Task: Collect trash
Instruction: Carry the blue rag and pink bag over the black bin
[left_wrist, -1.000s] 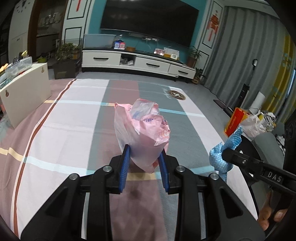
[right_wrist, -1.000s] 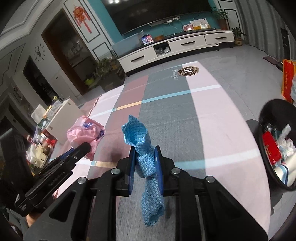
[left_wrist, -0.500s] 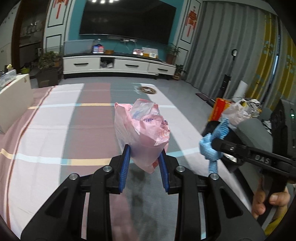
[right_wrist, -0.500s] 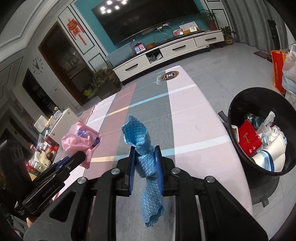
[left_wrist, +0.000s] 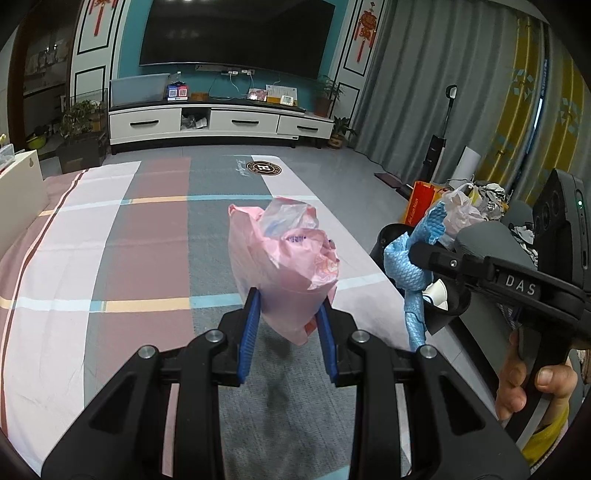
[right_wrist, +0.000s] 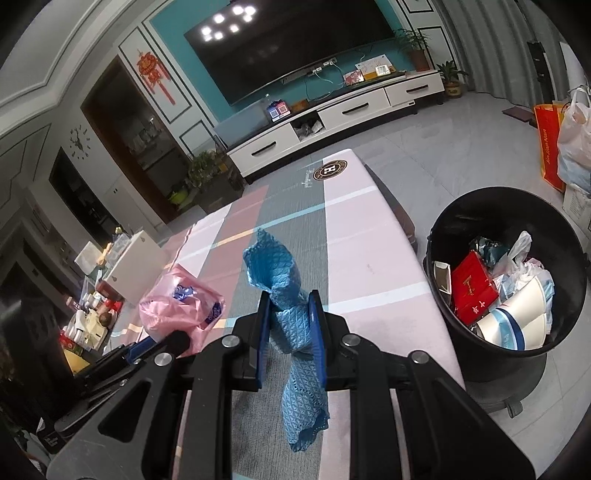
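My left gripper (left_wrist: 289, 301) is shut on a crumpled pink plastic bag (left_wrist: 284, 266), held up above the striped table. The bag also shows in the right wrist view (right_wrist: 177, 308). My right gripper (right_wrist: 290, 308) is shut on a blue textured cloth (right_wrist: 284, 288) that hangs down between its fingers; the cloth also shows in the left wrist view (left_wrist: 406, 269). A black trash bin (right_wrist: 506, 273) stands on the floor to the right of the table, holding a red box, paper cups and wrappers.
The striped tablecloth (left_wrist: 147, 258) covers the table. A white box (right_wrist: 136, 266) and clutter sit at its left end. An orange bag (right_wrist: 550, 147) and white plastic bags stand beyond the bin. A TV cabinet (left_wrist: 221, 122) lines the far wall.
Both grippers have swung to the right, holding their loads. The trash bin has come fully into the right wrist view and nearer.
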